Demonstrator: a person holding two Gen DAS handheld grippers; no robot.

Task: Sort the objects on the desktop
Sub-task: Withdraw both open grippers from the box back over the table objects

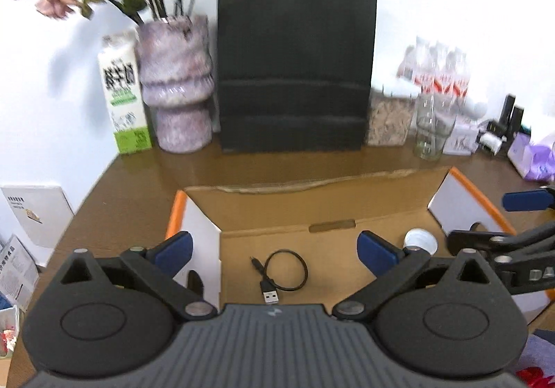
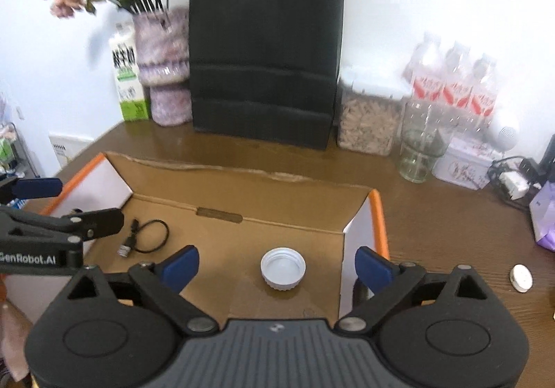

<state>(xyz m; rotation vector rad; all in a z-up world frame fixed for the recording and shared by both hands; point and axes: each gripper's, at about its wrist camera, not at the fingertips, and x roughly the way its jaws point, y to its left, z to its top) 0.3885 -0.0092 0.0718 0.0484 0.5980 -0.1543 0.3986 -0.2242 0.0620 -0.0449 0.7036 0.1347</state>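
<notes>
Listing contents against one landmark, the open cardboard box on the brown wooden desk:

Inside the box, two items: one short black USB cable, coiled in a loop toward the box's left side, and one white screw cap, lying open side up toward the box's right side. The two lie well apart on the cardboard floor.

Outside the box, on the desk to its right: one small white round disc.

Behind the box, along the wall: one milk carton, one mottled purple vase with dried flowers, one black paper bag, one clear container of grain-like filling, one empty glass bottle, three water bottles with red labels, one white tin.

Edges and room: the box's orange-trimmed side flaps stand up at left and right; the floor between cable and cap is bare cardboard.

Grippers, two: left gripper sits above the box's near left part, blue-padded fingers wide apart, holding nothing, cable below the gap. Right gripper sits above the near right part, fingers likewise spread and holding nothing, cap between them and lower down.
</notes>
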